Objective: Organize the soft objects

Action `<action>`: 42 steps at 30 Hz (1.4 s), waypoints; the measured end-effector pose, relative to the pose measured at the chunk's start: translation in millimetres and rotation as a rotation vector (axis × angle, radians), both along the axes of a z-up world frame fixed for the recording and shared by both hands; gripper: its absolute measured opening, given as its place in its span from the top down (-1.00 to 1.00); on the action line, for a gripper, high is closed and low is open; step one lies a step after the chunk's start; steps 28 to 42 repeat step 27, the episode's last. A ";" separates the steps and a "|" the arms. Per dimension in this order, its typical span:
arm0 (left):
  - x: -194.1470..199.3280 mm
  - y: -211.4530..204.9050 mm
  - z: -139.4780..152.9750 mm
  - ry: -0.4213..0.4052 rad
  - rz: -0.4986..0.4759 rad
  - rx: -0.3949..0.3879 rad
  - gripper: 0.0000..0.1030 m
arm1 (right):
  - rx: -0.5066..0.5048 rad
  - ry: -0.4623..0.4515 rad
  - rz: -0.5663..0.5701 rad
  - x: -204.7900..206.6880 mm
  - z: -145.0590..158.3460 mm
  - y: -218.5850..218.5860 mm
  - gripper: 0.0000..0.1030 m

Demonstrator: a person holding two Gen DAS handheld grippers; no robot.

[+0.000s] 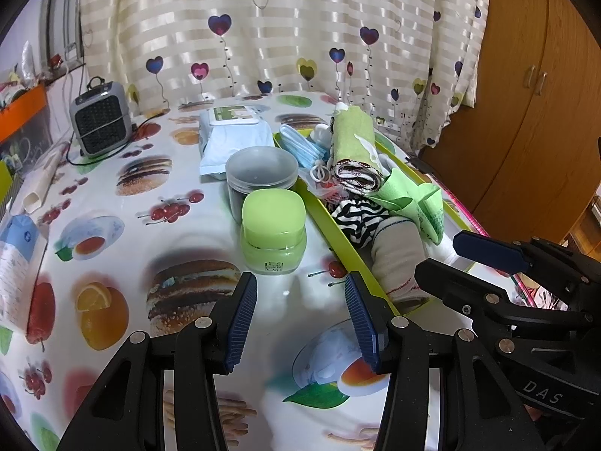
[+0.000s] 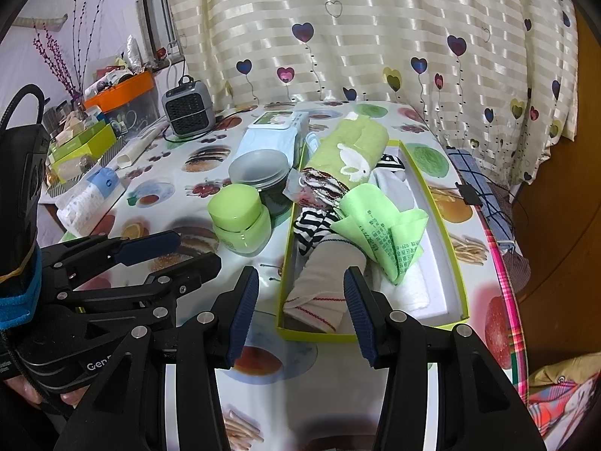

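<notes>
A long green-rimmed box [image 2: 456, 263] lies on the table, also in the left wrist view [image 1: 340, 236]. It holds soft things: a rolled green towel [image 2: 353, 150] [image 1: 353, 135], a striped cloth [image 2: 311, 225] [image 1: 357, 218], a grey sock [image 2: 326, 274] [image 1: 394, 255], a light green cloth [image 2: 379, 225] [image 1: 413, 195] and blue face masks [image 1: 296, 143]. My left gripper [image 1: 300, 319] is open and empty over the table, left of the box. My right gripper [image 2: 302, 315] is open and empty just before the box's near end.
A green jar [image 1: 272, 231] [image 2: 240, 218] and a clear tub with grey lid [image 1: 261, 176] [image 2: 259, 167] stand left of the box. A wipes pack [image 1: 233, 131], a small heater [image 1: 101, 118], a tissue pack [image 2: 90, 195] and cluttered boxes [image 2: 82, 143] sit farther left.
</notes>
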State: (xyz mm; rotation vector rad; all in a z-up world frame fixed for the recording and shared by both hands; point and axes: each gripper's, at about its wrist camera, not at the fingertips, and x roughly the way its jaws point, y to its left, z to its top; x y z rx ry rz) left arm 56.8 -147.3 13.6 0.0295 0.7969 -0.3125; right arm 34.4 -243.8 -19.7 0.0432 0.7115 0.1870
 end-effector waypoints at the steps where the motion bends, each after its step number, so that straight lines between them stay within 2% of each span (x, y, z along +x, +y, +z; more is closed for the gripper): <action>1: 0.2 0.1 0.2 0.000 0.000 0.000 0.07 | -0.001 0.000 0.000 -0.2 -0.1 -0.2 0.06; 42: -2.9 -1.9 -0.9 0.002 -0.007 0.000 0.07 | -0.002 -0.004 0.000 -2.3 -0.6 0.2 0.06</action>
